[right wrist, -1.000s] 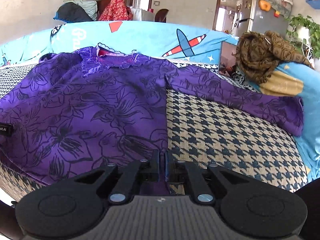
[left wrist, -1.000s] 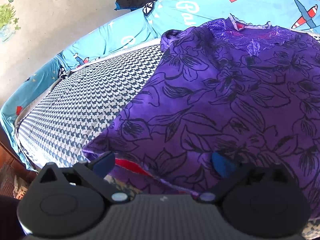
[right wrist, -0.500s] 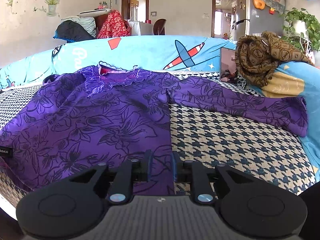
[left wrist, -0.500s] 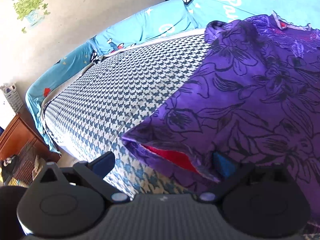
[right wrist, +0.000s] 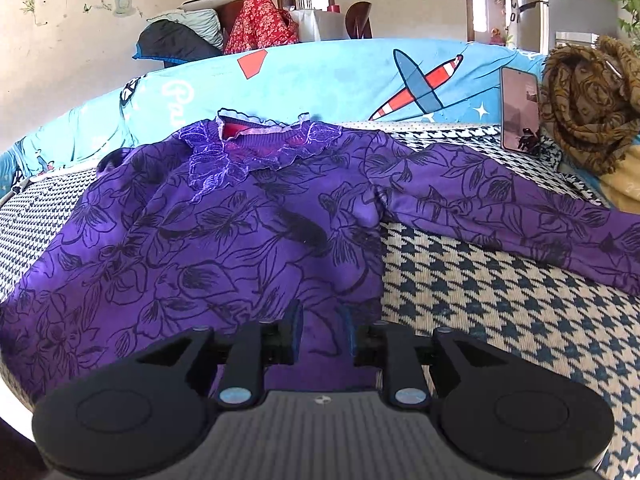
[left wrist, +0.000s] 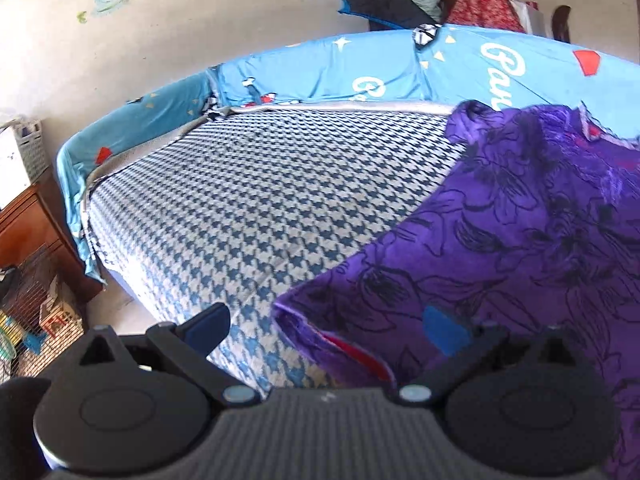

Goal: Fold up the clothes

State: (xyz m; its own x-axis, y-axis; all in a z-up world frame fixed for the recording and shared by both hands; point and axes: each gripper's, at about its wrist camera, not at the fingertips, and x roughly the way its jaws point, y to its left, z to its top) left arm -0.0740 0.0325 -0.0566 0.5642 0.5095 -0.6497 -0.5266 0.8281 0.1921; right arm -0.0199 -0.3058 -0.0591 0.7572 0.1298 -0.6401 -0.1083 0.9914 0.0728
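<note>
Both grippers stand apart at the near hem, left gripper wide, right gripper narrowly parted, neither clamped. Spread flat on the houndstooth sofa seat, the purple blouse looks light, limp, slippery; grip its hem corner.

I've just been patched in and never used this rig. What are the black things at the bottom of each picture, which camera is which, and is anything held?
Each black shape is a handheld two-finger gripper; a camera on it looks forward along its fingers. One view belongs to the left gripper, the other to the right gripper. A purple floral top lies spread on a houndstooth cover, one sleeve stretched to the right. Both sets of jaws are open. The left straddles the hem corner, the right has the hem between its jaws; nothing is gripped. A phone leans against the blue backrest.
</note>
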